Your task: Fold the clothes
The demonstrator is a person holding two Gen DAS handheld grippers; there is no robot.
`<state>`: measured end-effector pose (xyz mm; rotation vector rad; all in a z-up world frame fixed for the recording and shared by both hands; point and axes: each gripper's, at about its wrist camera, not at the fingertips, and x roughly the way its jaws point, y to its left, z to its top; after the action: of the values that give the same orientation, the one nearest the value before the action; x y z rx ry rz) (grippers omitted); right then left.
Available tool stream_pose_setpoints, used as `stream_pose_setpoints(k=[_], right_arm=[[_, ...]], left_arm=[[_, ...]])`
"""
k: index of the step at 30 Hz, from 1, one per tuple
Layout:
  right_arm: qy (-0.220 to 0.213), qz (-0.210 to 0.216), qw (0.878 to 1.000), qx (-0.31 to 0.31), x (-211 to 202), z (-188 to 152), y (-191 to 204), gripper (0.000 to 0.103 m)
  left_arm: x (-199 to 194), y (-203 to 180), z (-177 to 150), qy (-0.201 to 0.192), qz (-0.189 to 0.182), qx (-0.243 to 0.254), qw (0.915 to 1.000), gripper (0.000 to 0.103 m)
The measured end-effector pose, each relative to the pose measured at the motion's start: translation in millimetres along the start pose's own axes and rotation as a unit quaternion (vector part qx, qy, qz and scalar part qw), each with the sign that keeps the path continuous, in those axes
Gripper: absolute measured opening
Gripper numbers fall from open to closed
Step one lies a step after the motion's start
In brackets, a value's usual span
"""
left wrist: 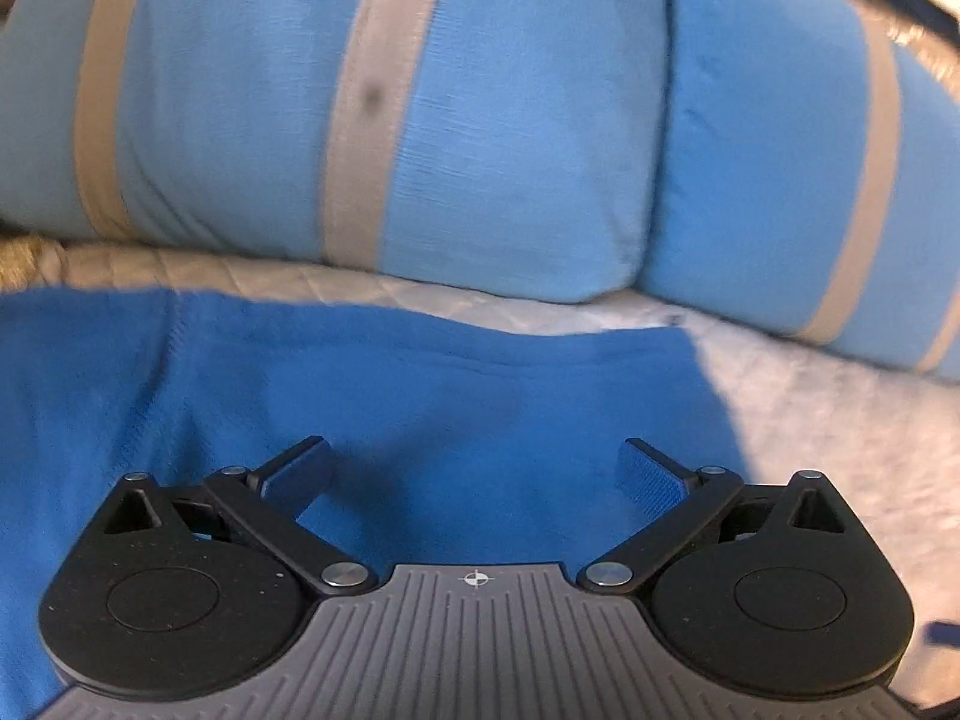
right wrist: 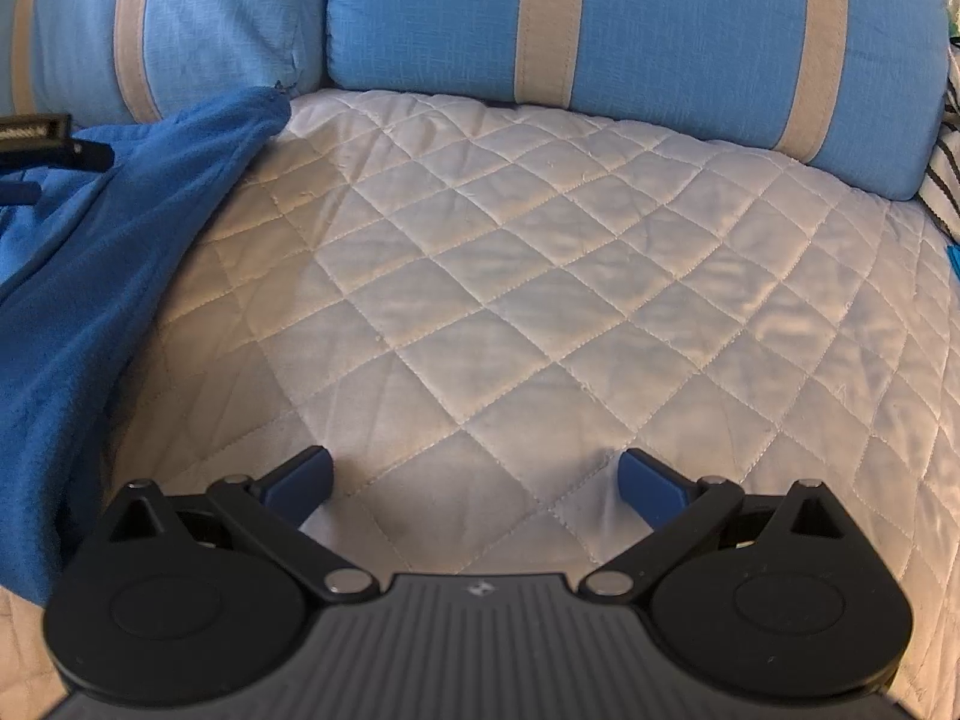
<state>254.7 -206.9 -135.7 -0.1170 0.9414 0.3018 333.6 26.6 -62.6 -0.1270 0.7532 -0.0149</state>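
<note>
On the white quilted cover [right wrist: 510, 276], in front of two blue pillows with beige stripes [right wrist: 660, 18], we see the blue fleece garment [left wrist: 420, 396] spread out right under our left gripper [left wrist: 474, 474], whose jaws stand wide apart with nothing between them. Our right gripper [right wrist: 474, 480] is over bare quilt, jaws equally wide, with the garment well off to its left. Soft, deep blue and gently rumpled, its edge runs diagonally across the quilt.
</note>
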Motion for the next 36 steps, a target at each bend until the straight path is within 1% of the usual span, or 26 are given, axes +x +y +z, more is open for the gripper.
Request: stream_pose_setpoints(k=[2, 4, 6, 7, 9, 12, 14, 16, 18, 20, 22, 23, 25, 26, 27, 28, 30, 33, 36], right_arm=[[-0.001, 0.04, 0.999, 0.007, -5, 2, -4, 0.103], [-0.019, 0.075, 0.997, 0.01, -13, 2, -4, 0.103], [-0.04, 0.106, 0.993, 0.009, -22, 2, -4, 0.103], [-0.049, 0.116, 0.992, 0.004, -26, 2, -2, 0.103], [-0.058, 0.119, 0.991, -0.012, -30, 2, 3, 0.103], [-0.065, 0.127, 0.99, -0.021, -33, 2, 6, 0.103], [-0.067, 0.138, 0.988, -0.019, -34, 3, 6, 0.102], [-0.071, 0.155, 0.985, -0.015, -37, 5, 6, 0.102], [-0.076, 0.187, 0.979, -0.007, -42, 3, 4, 0.102], [-0.073, 0.228, 0.971, -0.005, -43, 4, 5, 0.101], [-0.053, 0.259, 0.964, -0.018, -38, 3, 14, 0.097], [-0.041, 0.271, 0.961, -0.026, -35, 2, 19, 0.09], [-0.016, 0.296, 0.954, -0.043, -29, 0, 29, 0.071], [-0.005, 0.309, 0.95, -0.048, -27, 0, 32, 0.047], [0.005, 0.321, 0.946, -0.049, -25, -1, 33, 0.019], [0.015, 0.334, 0.941, -0.05, -24, -2, 34, 0.017], [0.026, 0.34, 0.939, -0.052, -24, -3, 34, 0.011], [0.043, 0.344, 0.937, -0.044, -22, -2, 32, 0.009], [0.056, 0.335, 0.939, -0.052, -26, -4, 32, 0.008]], left_arm=[[2, -9, -6, 0.005, -0.004, 0.02, 0.9998, 0.103], [5, -18, -12, 0.009, -0.006, 0.039, 0.9992, 0.103], [9, -26, -23, 0.0, 0.01, 0.053, 0.9985, 0.103], [11, -27, -27, -0.009, 0.015, 0.057, 0.9982, 0.103], [12, -27, -35, -0.03, 0.023, 0.063, 0.9973, 0.103], [11, -30, -38, -0.044, 0.04, 0.075, 0.9954, 0.103], [12, -28, -35, -0.04, 0.039, 0.073, 0.9958, 0.103], [11, -24, -30, -0.031, 0.033, 0.06, 0.9972, 0.103], [10, -21, -25, -0.023, 0.029, 0.046, 0.9982, 0.103], [2, -15, -22, -0.02, 0.03, 0.035, 0.9987, 0.103], [-12, -7, -20, -0.028, 0.028, 0.027, 0.9988, 0.103], [-20, -3, -19, -0.033, 0.026, 0.024, 0.9988, 0.103], [-35, 5, -19, -0.037, 0.016, 0.028, 0.9988, 0.103], [-43, 8, -18, -0.038, 0.009, 0.035, 0.9986, 0.103], [-51, 10, -19, -0.04, 0.005, 0.041, 0.9984, 0.103], [-59, 12, -19, -0.042, 0.001, 0.047, 0.998, 0.103], [-74, 18, -19, -0.043, -0.005, 0.06, 0.9972, 0.103], [-93, 29, -20, -0.044, -0.01, 0.077, 0.996, 0.103], [-112, 42, -24, -0.044, -0.014, 0.087, 0.9951, 0.103]])
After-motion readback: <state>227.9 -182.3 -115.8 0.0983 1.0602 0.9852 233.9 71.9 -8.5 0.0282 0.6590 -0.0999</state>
